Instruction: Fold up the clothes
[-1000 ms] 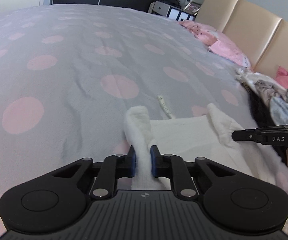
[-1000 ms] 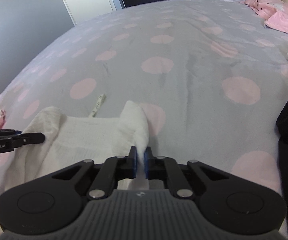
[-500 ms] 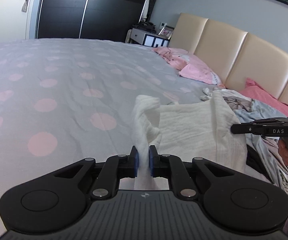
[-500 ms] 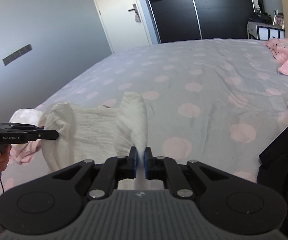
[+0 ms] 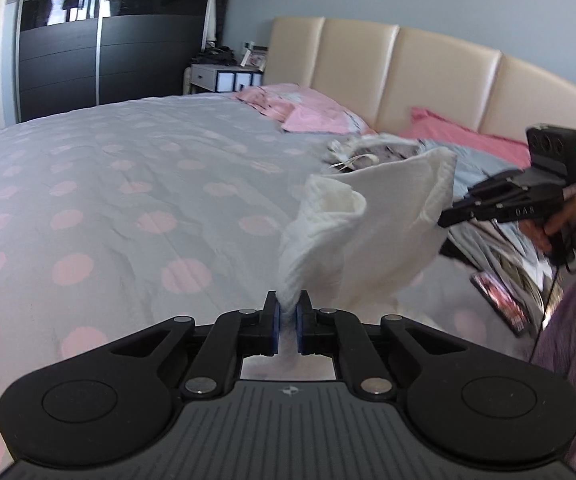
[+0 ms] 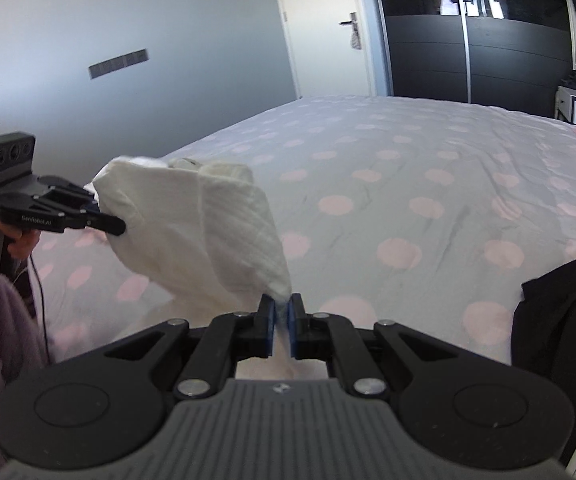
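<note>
Grippers left [image 5: 286, 320] and right [image 6: 282, 317] each pinch white garment [image 5: 368, 232] edges above open bedspread [image 5: 127, 200]

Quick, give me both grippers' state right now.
Left gripper: shut on the white garment.
Right gripper: shut on the same white garment, at its other end.

"DAS", "GenRobot.AI" on tool [image 5: 524, 210] bodies
</note>
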Demonstrator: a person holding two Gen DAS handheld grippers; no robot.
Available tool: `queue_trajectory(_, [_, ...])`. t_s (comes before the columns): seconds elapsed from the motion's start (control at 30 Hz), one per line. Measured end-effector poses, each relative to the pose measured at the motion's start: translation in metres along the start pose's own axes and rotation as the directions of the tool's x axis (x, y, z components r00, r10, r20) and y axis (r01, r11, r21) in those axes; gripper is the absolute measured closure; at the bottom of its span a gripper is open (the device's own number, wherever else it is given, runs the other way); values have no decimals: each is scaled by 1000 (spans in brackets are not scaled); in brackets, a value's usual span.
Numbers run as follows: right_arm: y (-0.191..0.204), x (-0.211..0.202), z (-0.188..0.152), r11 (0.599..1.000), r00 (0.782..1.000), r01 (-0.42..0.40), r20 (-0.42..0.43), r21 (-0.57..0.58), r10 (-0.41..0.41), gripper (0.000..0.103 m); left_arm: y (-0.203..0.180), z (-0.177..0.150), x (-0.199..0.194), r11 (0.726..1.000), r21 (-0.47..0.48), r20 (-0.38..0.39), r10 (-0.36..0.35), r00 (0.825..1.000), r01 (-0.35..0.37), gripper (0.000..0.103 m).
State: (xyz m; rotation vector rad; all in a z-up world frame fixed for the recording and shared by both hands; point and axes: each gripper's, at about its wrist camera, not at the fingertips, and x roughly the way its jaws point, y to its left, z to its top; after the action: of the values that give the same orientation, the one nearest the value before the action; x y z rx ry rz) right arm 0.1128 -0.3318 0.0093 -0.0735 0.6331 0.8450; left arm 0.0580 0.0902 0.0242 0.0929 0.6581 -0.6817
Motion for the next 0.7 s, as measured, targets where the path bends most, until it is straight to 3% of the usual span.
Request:
queue_trajectory(0.23, [15,-6,-44,999,991,-30,-131,-45,24,95,-41,-44,-3,985,146,-160,-63,985,87,98])
queue_trajectory(0.37, [30,-1,-64,993,975,-64,-218,-96,42,95,-58,-69,7,969,223,-257,-49,965,109,98])
queue_trajectory(0.53, [46,11,-82,979,949,-108,-311,-172,50,94,-64,-85,11,954,273,-317,-32,948,123,97])
queue_trajectory(0.7, [57,15,-91,962,925,-150,-376,-229,55,78,-70,-94,8,939,308,-363,-34,931,155,95])
